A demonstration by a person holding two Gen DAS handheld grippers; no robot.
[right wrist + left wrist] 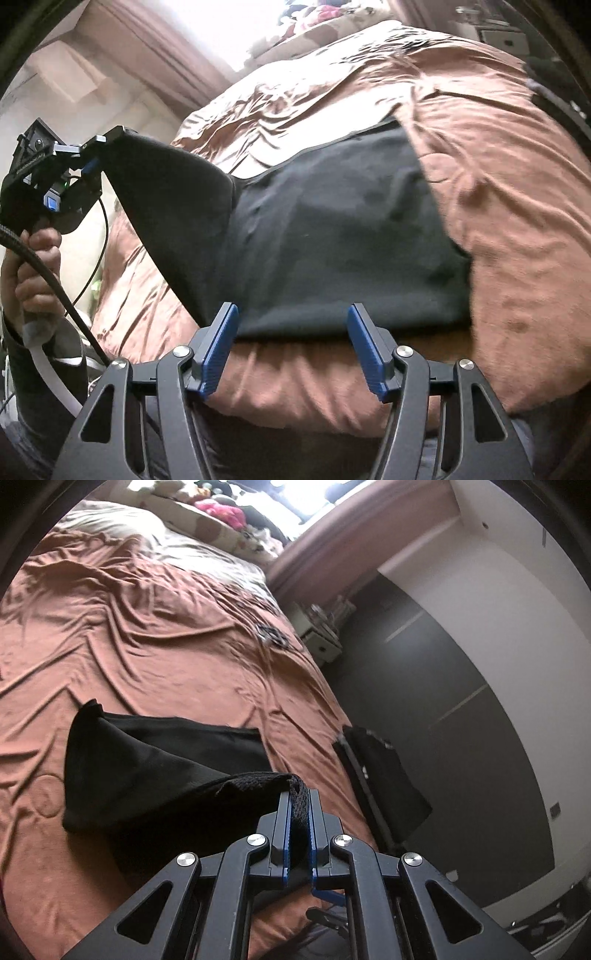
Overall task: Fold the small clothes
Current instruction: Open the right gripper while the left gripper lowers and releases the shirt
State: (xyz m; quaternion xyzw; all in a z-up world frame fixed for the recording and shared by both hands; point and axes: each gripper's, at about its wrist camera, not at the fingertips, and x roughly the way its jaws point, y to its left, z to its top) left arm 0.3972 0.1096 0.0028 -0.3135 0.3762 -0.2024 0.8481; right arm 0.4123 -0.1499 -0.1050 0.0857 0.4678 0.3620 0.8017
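Black fabric: a small black garment [332, 229] lies on the bed [517, 206], which is covered by a rumpled rust-brown sheet. Most of the garment is spread flat near the bed's near edge; one corner is lifted off the sheet.

Left gripper [299, 812]: jaws pressed together, pinching a black woven strap or hem [297, 805] at the garment's edge. The left wrist view shows the cloth rising from the bed in a draped fold to the jaws. Only this view shows the clamped edge close up.

Right gripper [291, 347]: jaws spread wide, nothing between the blue pads [221, 347]. It hovers at the near edge of the bed, with the garment's near hem just beyond the fingertips. Contact with the cloth cannot be told.

Right wrist view only: the left gripper is seen from outside at far left, held by the person's left hand [33, 273], with a black cable [55, 288] trailing down; the lifted corner is stretched taut up to it.

Left wrist view only: pillows [207, 528] and a pink item [225, 511] at the bed's far end, a pale bedside cabinet [321, 635] to the right of the bed, a dark object [384, 775] leaning by the bed's right side, dark floor [443, 686].
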